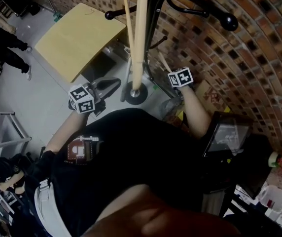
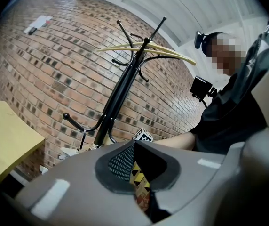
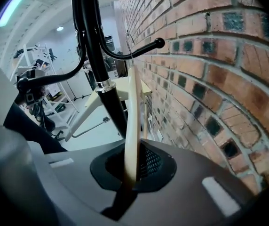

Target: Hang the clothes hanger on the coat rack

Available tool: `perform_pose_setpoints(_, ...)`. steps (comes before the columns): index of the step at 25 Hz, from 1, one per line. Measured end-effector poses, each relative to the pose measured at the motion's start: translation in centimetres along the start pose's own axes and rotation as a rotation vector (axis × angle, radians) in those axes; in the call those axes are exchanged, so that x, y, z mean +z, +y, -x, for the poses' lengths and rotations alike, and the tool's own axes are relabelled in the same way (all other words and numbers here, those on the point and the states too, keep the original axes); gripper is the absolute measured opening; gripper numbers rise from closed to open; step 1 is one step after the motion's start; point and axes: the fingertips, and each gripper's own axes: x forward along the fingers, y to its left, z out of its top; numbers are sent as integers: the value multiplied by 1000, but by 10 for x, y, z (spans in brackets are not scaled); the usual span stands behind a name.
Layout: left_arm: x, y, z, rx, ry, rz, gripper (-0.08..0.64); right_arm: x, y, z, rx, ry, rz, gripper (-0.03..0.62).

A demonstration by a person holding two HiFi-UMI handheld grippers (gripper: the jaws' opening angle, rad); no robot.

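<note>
My right gripper point(image 3: 133, 147) is shut on the lower edge of a cream wooden hanger point(image 3: 131, 107). Its metal hook point(image 3: 130, 46) rises beside a black rack arm with a ball end point(image 3: 159, 43), close to the brick wall. The black coat rack pole point(image 3: 93, 51) stands just left of the hanger. In the head view my right gripper point(image 1: 170, 69) is near the pole, low down by the round base point(image 1: 136, 96). Another cream hanger point(image 2: 146, 48) hangs on the rack's top hooks. My left gripper point(image 2: 134, 145) is shut and holds nothing, left of the base point(image 1: 116, 84).
A brick wall point(image 1: 249, 58) runs right behind the rack. A yellow table point(image 1: 79, 38) stands left of it. A dark monitor point(image 1: 227, 137) and clutter lie at the right. A metal frame point(image 1: 5, 127) and a person point(image 1: 5, 46) are at the far left.
</note>
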Motion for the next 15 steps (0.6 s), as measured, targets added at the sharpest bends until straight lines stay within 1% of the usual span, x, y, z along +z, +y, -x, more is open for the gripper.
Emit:
perform_pose_setpoints(4,1,4,7,19,4,7,2,-11,-5,-14,-24,34,4,12)
perform_pose_setpoints(10,1,7,15,29,3,15,2,-59,-13,-34,-50,124,-31,12)
perform_pose_setpoints(12,0,8,16,30,6,14,2,-69,-12,-37,-44,131,-38,14)
perform_pose_setpoints(15,-1,9,17,28,7,14,2,-70,-9,-38,-35,122,-46,12)
